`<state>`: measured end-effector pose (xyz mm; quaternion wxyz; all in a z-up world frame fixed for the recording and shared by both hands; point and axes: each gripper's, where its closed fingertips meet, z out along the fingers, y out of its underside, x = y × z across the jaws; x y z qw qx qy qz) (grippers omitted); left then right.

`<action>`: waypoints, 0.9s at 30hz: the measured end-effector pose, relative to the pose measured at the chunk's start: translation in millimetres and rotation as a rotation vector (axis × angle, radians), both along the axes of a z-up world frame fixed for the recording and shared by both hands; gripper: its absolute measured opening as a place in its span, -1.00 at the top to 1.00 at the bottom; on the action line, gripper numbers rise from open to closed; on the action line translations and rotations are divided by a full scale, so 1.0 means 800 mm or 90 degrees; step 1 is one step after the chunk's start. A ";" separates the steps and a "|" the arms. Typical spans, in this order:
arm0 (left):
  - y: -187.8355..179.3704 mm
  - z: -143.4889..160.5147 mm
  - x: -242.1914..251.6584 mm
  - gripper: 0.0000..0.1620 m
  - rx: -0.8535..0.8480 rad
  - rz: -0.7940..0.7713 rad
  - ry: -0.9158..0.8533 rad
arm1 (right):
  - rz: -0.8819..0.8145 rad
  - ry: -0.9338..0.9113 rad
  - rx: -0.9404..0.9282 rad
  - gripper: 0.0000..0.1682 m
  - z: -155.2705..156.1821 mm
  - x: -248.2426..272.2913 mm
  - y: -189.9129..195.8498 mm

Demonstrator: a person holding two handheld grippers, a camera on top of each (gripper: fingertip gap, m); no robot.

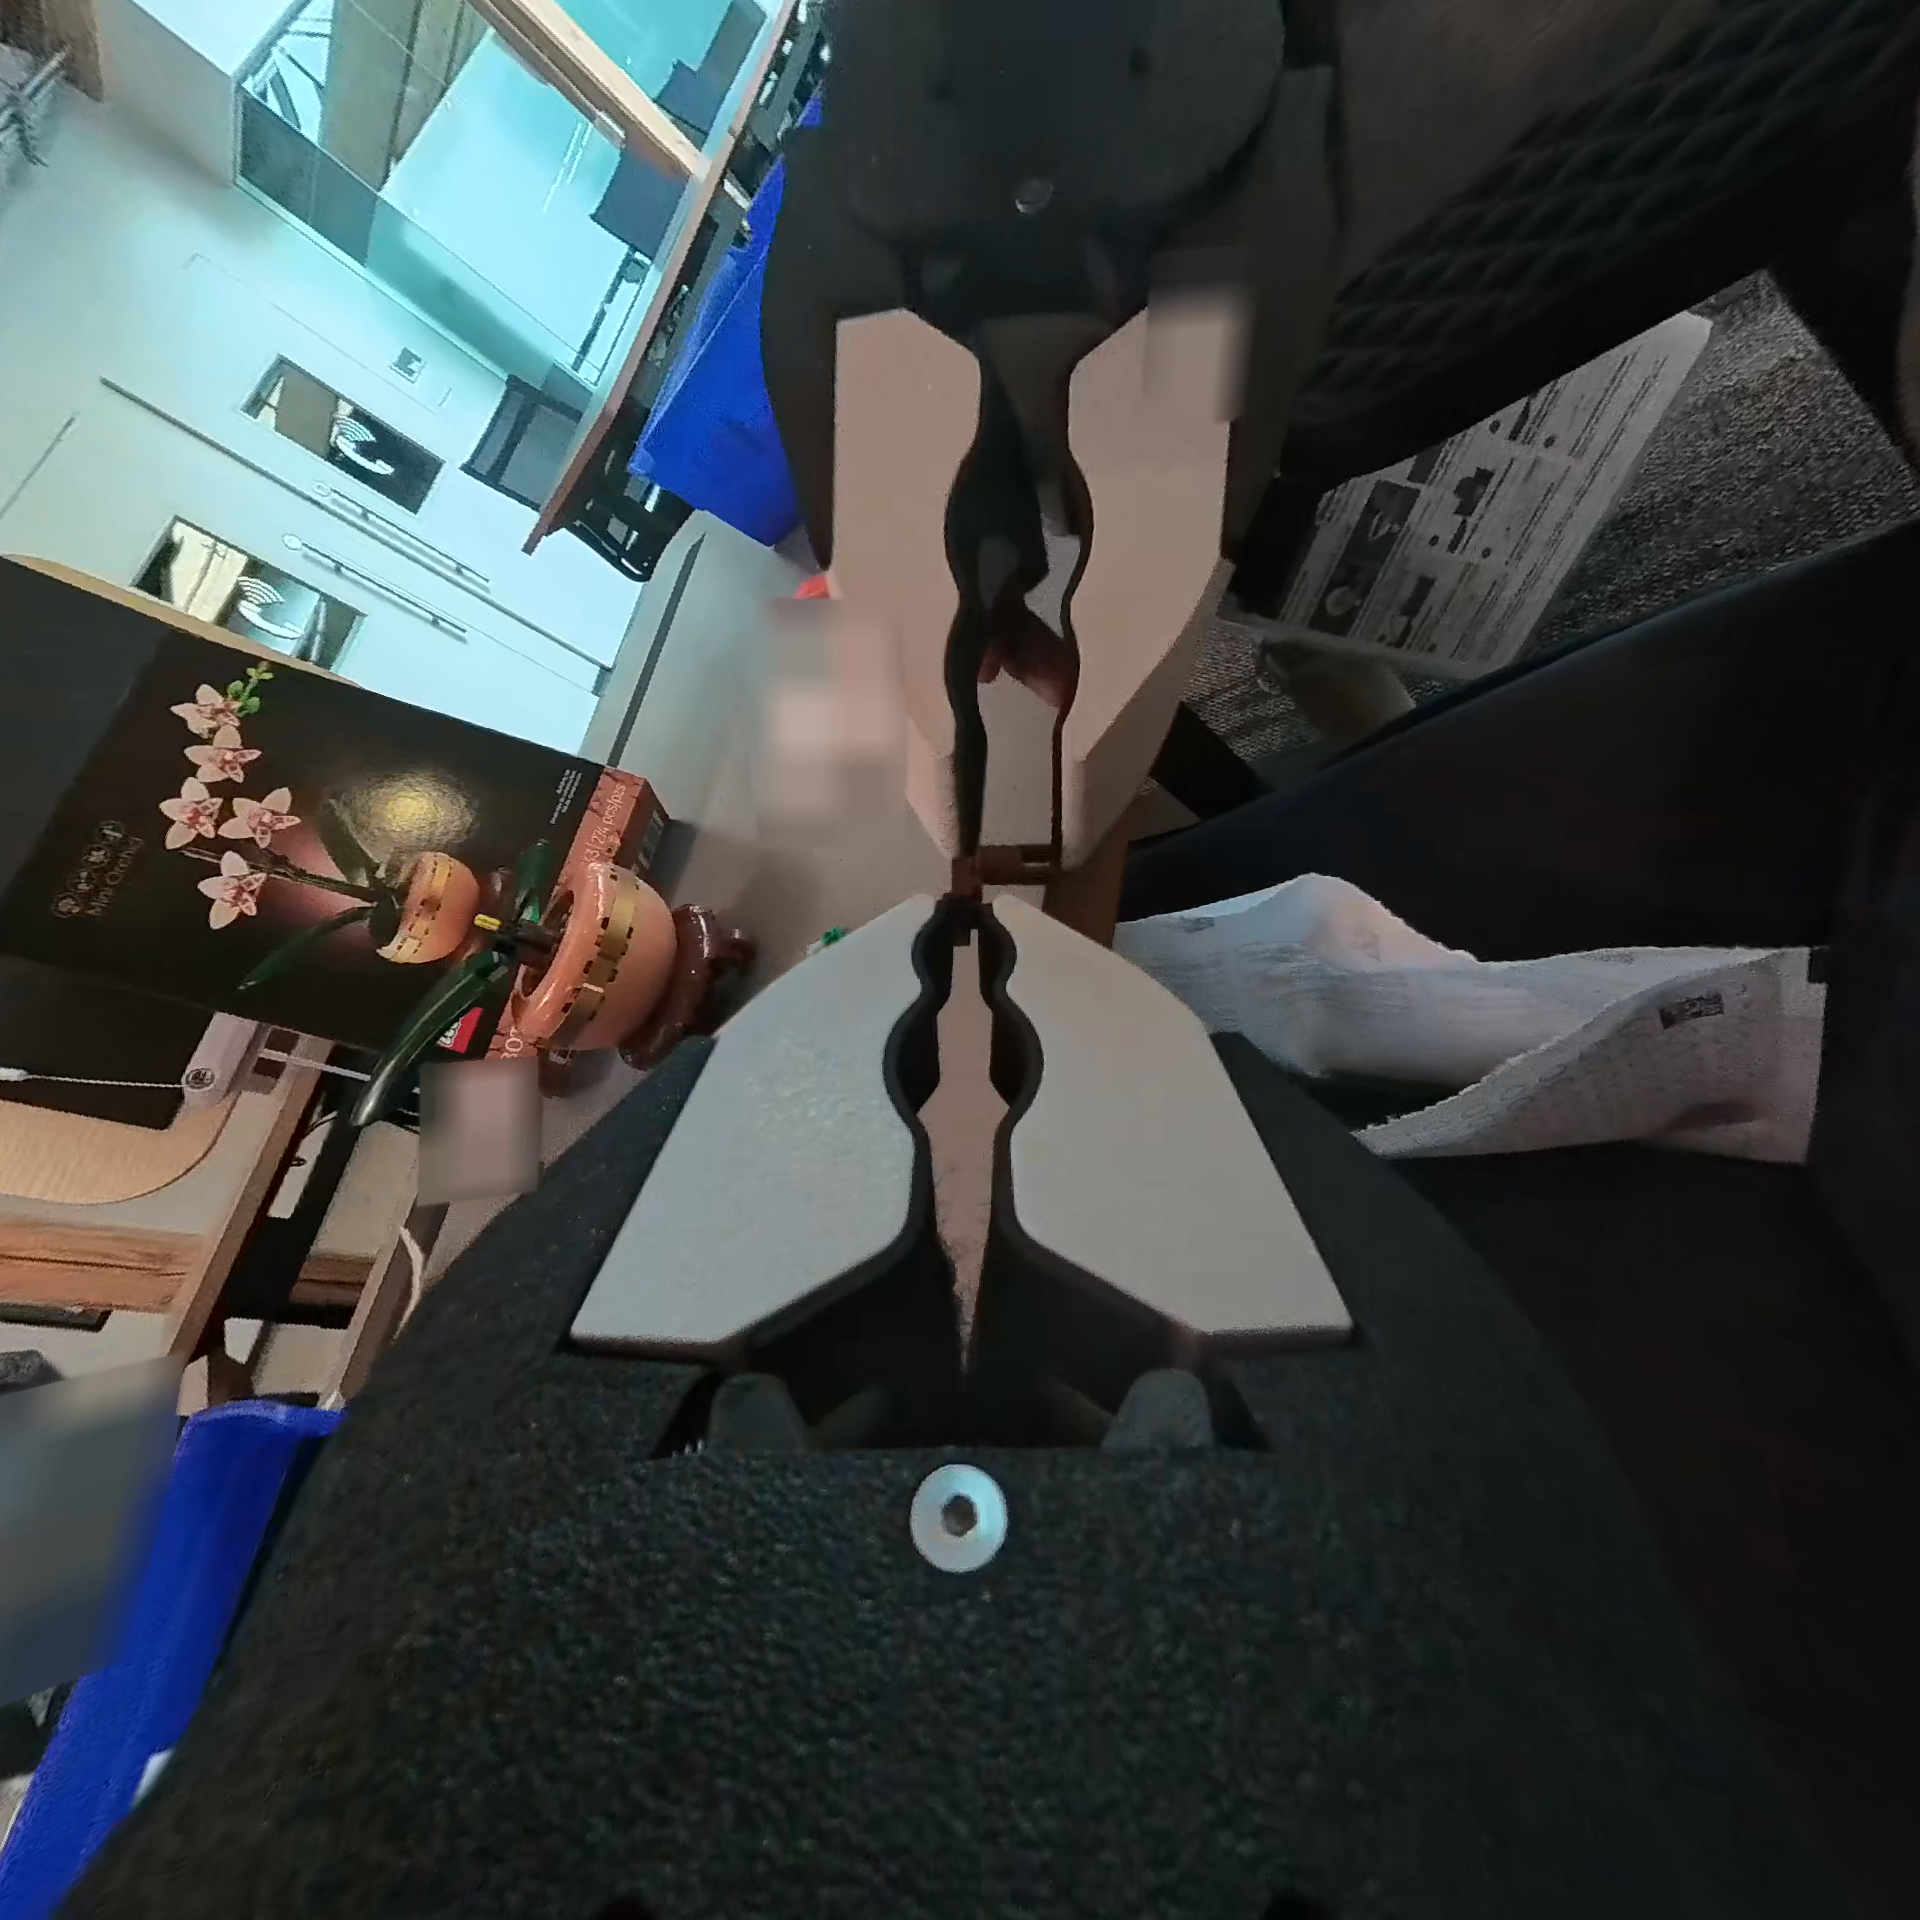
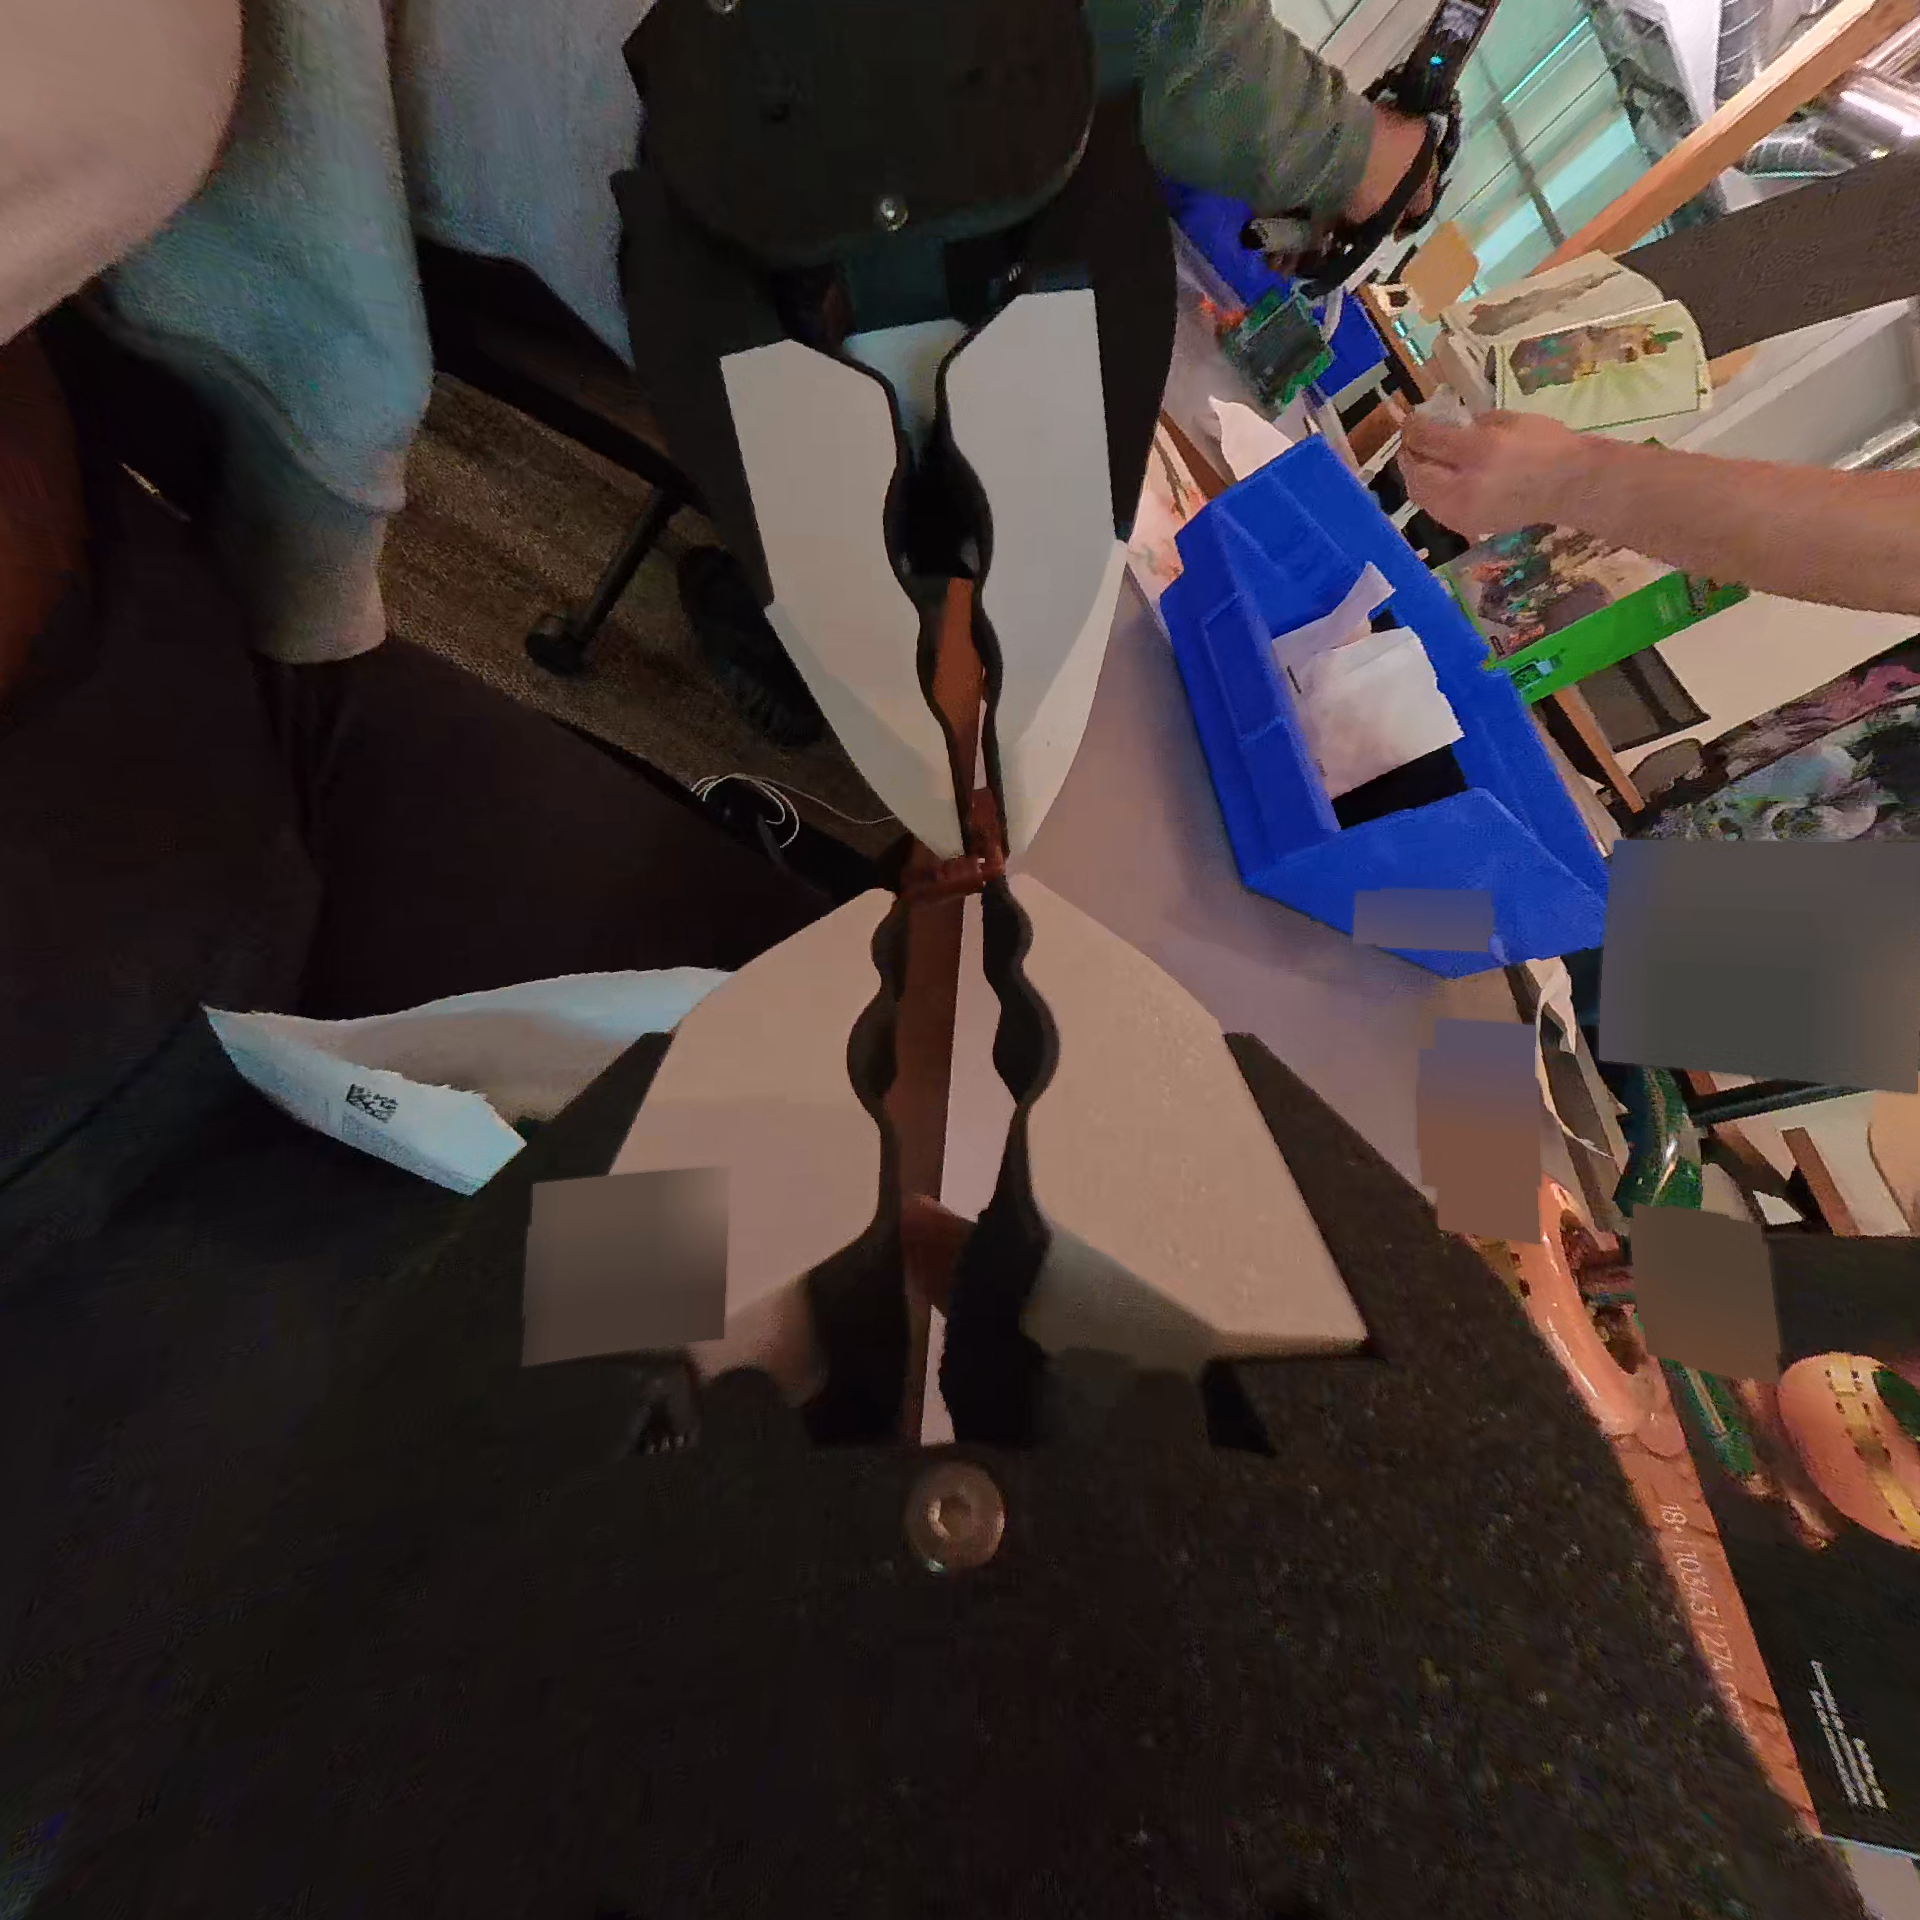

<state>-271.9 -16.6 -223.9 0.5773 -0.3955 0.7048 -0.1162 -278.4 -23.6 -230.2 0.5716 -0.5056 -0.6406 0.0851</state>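
Fingers (image 1: 883, 1039) of both grippers are pinching one small brown brick piece (image 1: 1003, 864) tip to tip above the tabletop (image 2: 1164, 831), seemingly light, rigid and slippery, gripped by its ends.

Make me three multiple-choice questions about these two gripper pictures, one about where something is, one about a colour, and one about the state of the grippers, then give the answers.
1. Where do the left gripper and right gripper meet?
A. Tip to tip on a small brown piece
B. Inside the bin
C. On the flower box

2. What colour is the bin with white paper bags in it?
A. Red
B. Blue
C. Yellow

3. How do the left gripper's fingers stand?
A. Spread wide
B. Out of view
C. Nearly closed at the tips on the piece

Answers: 1 A, both views show opposing tips on the brown piece. 2 B, its walls are bright blue. 3 C, the tips pinch together.
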 end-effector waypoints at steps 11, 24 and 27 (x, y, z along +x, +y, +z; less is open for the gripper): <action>0.008 -0.042 0.008 0.95 -0.151 0.108 -0.047 | -0.077 -0.152 0.026 1.00 -0.043 0.012 0.007; 0.026 -0.073 0.009 1.00 -0.283 0.282 -0.189 | 0.057 -0.233 -0.147 1.00 -0.107 -0.010 -0.061; 0.045 -0.046 0.003 1.00 -0.261 0.289 -0.209 | 0.001 -0.352 0.017 1.00 -0.123 0.000 -0.036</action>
